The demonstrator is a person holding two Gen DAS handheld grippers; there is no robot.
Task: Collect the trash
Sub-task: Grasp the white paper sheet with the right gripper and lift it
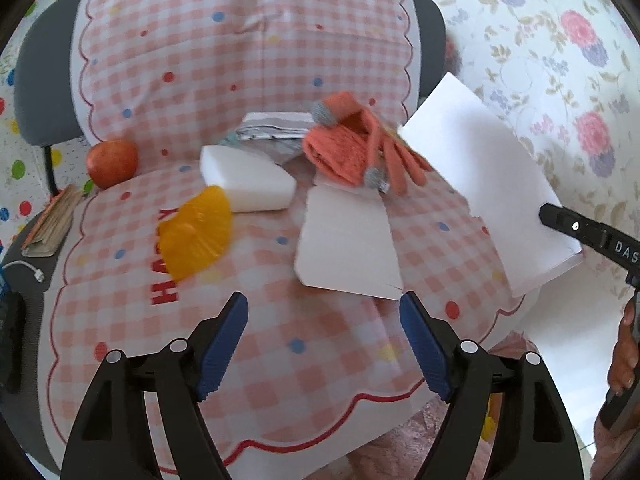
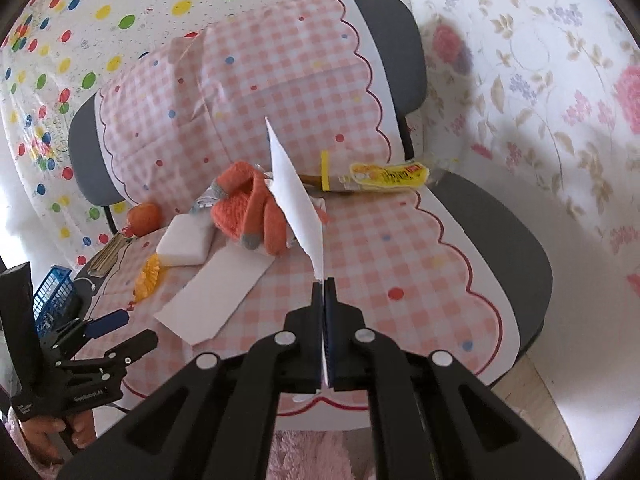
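Note:
On a chair draped in pink checked cloth [image 1: 280,360] lies a white card [image 1: 344,240] [image 2: 216,292], with a crumpled orange plastic piece [image 1: 196,232] [image 2: 146,276] to its left. My right gripper [image 2: 323,280] [image 1: 546,213] is shut on the edge of a white paper sheet [image 2: 296,196] [image 1: 480,168], held up off the cloth and edge-on in the right wrist view. My left gripper [image 1: 324,298] [image 2: 132,330] hovers open just in front of the white card, nothing between its fingers.
Orange knitted gloves [image 1: 348,148], a white foam block [image 1: 248,180], a crumpled silver packet [image 1: 276,126] and an apple [image 1: 112,162] sit near the chair back. A yellow wrapper [image 2: 392,174] lies at the far right. A blue basket [image 2: 52,292] and a paper stack [image 1: 52,220] are on the left.

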